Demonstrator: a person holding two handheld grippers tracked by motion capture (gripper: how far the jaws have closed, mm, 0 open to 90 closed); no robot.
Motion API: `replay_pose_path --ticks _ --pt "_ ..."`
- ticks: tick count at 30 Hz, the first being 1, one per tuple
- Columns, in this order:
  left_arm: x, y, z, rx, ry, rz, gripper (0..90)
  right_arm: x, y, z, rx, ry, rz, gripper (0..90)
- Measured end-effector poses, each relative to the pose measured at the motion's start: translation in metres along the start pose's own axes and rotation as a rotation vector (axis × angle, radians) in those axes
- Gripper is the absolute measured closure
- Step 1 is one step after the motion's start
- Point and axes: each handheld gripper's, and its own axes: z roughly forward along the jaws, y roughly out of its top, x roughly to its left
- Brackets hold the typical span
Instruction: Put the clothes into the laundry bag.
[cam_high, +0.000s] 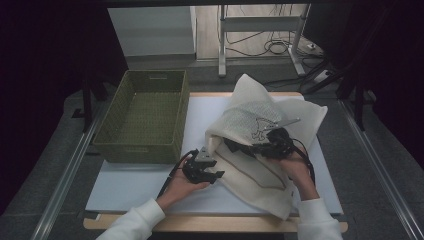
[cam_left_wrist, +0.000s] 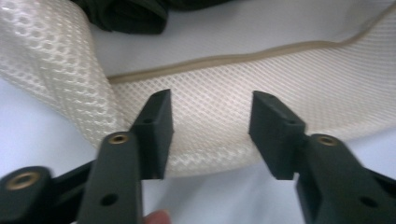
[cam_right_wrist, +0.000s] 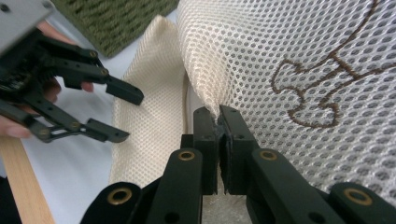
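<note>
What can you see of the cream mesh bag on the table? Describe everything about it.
The cream mesh bag is soft, honeycomb-net fabric with a tan trimmed edge and a brown embroidered outline. It lies crumpled on the white table top, right of the green woven basket, one part lifted into a peak. The right gripper is shut on a fold of it; the left gripper stands open at its edge.
</note>
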Motion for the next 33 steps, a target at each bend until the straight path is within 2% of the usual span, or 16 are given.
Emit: replay_pose_path --ticks 4,11,14,17,19,22,24,26,27,28,29,30,31,33 --pt "0.002 -0.003 -0.003 0.002 -0.009 -0.012 40.3 0.002 -0.003 0.006 0.019 0.017 -0.008 85.5" --pt "0.006 -0.008 -0.006 -0.006 0.011 -0.038 38.9 0.007 -0.007 0.009 0.034 0.028 -0.014 85.2" --pt "0.009 -0.009 -0.008 0.003 0.017 -0.029 38.6 0.007 -0.009 0.011 0.042 0.023 -0.014 84.7" --pt "0.011 -0.011 -0.009 0.003 0.024 -0.037 38.4 0.006 -0.013 0.016 0.061 0.003 -0.015 83.2" --pt "0.013 -0.013 -0.01 0.005 0.027 -0.04 38.1 0.005 -0.017 0.023 0.093 -0.025 -0.019 81.8" --pt "0.014 -0.014 -0.01 0.007 0.027 -0.043 37.9 0.005 -0.023 0.03 0.132 -0.065 -0.037 83.2" --pt "0.014 -0.015 -0.01 0.012 0.03 -0.043 37.7 0.003 -0.026 0.032 0.143 -0.074 -0.027 84.6" --pt "0.015 -0.016 -0.011 0.014 0.03 -0.048 37.6 0.0 -0.03 0.031 0.145 -0.059 -0.009 85.8" --pt "0.016 -0.017 -0.011 0.013 0.03 -0.054 37.7 -0.001 -0.032 0.03 0.139 -0.031 -0.002 86.3" --pt "0.016 -0.017 -0.011 0.013 0.03 -0.054 37.7 -0.001 -0.032 0.03 0.139 -0.031 -0.002 86.3" --pt "0.016 -0.018 -0.011 0.016 0.028 -0.054 37.7 -0.003 -0.035 0.026 0.122 0.043 0.023 86.8" --pt "0.016 -0.019 -0.011 0.017 0.029 -0.054 37.7 -0.003 -0.035 0.026 0.122 0.043 0.023 86.8" --pt "0.016 -0.02 -0.011 0.018 0.031 -0.051 37.6 -0.003 -0.036 0.02 0.095 0.119 0.033 86.9" --pt "0.015 -0.02 -0.011 0.022 0.032 -0.048 37.5 -0.002 -0.036 0.015 0.096 0.146 0.016 86.9"
